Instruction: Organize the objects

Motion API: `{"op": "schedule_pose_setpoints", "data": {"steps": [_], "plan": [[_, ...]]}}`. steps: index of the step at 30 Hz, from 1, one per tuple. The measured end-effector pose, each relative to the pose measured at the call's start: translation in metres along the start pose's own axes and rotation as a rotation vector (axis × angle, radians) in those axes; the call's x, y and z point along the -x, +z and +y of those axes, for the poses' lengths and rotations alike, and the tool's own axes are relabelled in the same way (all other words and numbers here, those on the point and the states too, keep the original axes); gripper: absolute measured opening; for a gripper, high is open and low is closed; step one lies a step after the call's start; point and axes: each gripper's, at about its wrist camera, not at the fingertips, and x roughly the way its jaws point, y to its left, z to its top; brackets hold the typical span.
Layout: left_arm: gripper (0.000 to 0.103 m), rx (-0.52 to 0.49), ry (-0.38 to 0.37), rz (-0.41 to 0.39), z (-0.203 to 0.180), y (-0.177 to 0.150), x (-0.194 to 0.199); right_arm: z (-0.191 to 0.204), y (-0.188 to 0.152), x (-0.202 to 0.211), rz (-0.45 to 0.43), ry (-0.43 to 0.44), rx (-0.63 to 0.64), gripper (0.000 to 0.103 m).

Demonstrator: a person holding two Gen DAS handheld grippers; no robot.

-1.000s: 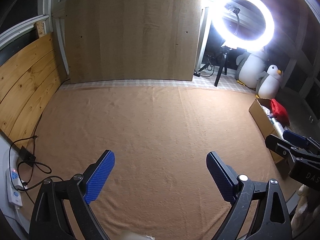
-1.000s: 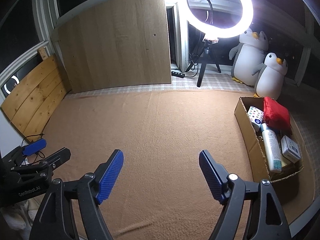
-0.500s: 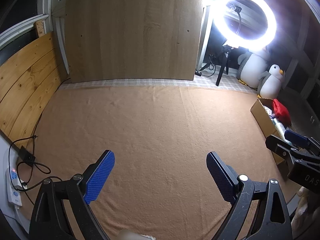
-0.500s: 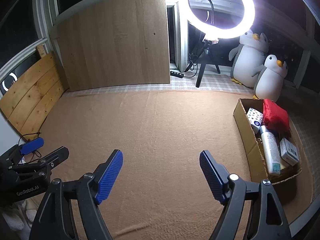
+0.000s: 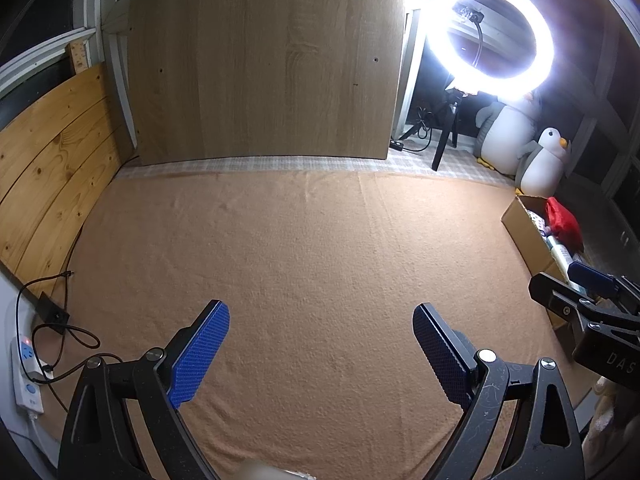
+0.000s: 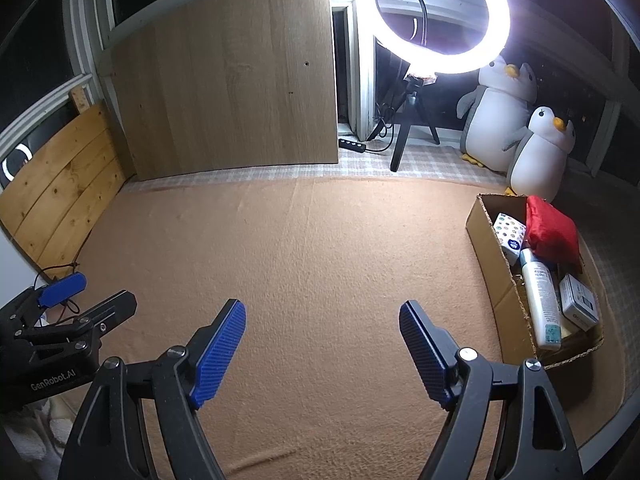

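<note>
A cardboard box (image 6: 486, 248) stands at the right edge of the tan blanket (image 6: 312, 256). Inside it lie a red pouch (image 6: 552, 230), a patterned carton (image 6: 509, 232), a white bottle (image 6: 541, 296) and a small grey-white box (image 6: 578, 300). My right gripper (image 6: 322, 320) hovers open over bare blanket, left of the box, with nothing between its blue pads. My left gripper (image 5: 320, 322) is open too, over the blanket's middle, and holds nothing. The left wrist view shows the same box (image 5: 524, 228) at the far right, partly behind the right gripper's fingers (image 5: 560, 296).
A lit ring light (image 6: 432, 16) on a tripod and two plush penguins (image 6: 520, 128) stand at the back right. A wooden panel (image 6: 224, 80) leans on the back wall, planks (image 5: 44, 168) line the left side. A power strip (image 5: 28, 376) with cables lies at the left.
</note>
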Motion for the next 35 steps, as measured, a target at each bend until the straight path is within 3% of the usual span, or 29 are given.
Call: {"op": "schedule_pose_setpoints", "data": {"steps": [35], "plan": [[0.097,0.006,0.011,0.046,0.005,-0.016,-0.028,-0.004,-0.009,-0.022,0.046,-0.012,0.012,0.076]]}}
